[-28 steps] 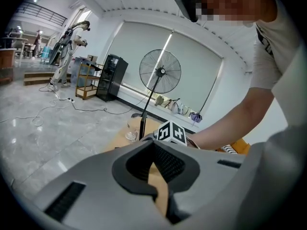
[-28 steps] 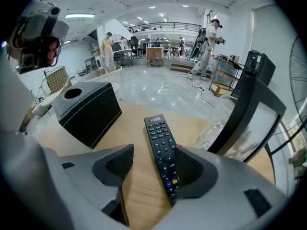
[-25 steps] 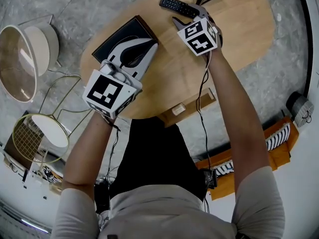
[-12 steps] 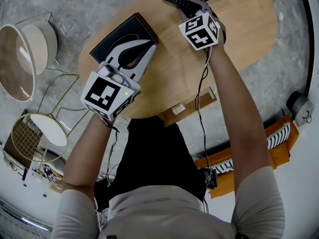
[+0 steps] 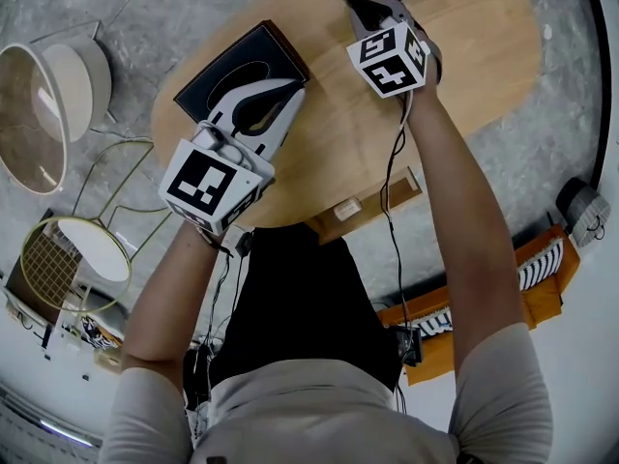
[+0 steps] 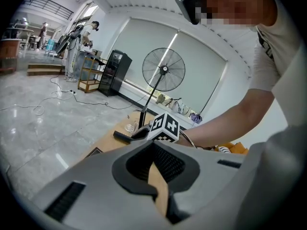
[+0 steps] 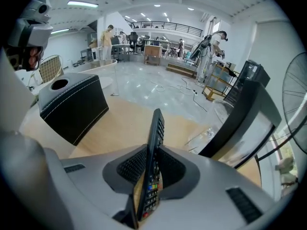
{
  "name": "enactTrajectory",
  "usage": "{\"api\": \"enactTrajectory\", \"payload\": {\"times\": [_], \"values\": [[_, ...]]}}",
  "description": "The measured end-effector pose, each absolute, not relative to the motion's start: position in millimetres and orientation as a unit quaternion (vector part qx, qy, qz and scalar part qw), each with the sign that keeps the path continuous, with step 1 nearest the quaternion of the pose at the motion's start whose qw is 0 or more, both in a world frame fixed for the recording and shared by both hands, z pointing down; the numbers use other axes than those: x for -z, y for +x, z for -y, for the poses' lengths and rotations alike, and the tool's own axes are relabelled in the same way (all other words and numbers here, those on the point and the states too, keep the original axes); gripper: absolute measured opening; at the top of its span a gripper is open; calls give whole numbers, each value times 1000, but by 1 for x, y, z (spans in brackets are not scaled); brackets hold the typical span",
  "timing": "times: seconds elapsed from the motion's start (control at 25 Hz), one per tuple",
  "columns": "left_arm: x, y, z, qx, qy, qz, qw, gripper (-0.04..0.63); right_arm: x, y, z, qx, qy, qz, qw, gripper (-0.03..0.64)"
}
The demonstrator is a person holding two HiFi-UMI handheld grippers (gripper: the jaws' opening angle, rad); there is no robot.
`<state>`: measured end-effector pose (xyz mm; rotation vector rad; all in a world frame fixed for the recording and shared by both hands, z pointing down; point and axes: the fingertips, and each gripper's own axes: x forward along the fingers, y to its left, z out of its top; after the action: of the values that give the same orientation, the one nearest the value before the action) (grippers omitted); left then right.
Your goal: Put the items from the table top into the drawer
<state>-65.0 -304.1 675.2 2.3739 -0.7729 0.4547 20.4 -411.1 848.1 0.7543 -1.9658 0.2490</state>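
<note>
Right gripper [image 7: 147, 169] jaws just closing, now pinching remote [image 7: 154, 128] edge-up, long axis toward table's [image 5: 464, 56] far edge. Drawer [image 5: 360, 209] lies back under near edge. Left gripper [image 6: 156, 176] pressed together, empty.

**Person and hand-held tools.** Left tool [image 5: 280, 90] and right tool [image 5: 368, 15]: pale grey moulded shells, each carrying at its near end a white cube [image 5: 208, 184] printed with black square markers. The inner pads [image 7: 129, 166] are dark grey with a fine dotted texture, and a dark slotted vent [image 7: 242, 204] marks each shell flank. A thin black cable [image 5: 385, 206] trails from each tool. Clothing: light beige shirt [image 5: 329, 419] with short sleeves [image 5: 505, 385], black clothing [image 5: 300, 298] below it, and a dark head-mounted camera [image 6: 188, 4].
</note>
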Motion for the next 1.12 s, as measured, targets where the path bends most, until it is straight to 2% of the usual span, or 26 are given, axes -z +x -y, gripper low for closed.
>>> {"api": "enactTrajectory", "payload": {"times": [1.12], "values": [[-625,-35,260,-163,903,289,273,9,-778,58,337,-142,343,809,456,80]]}}
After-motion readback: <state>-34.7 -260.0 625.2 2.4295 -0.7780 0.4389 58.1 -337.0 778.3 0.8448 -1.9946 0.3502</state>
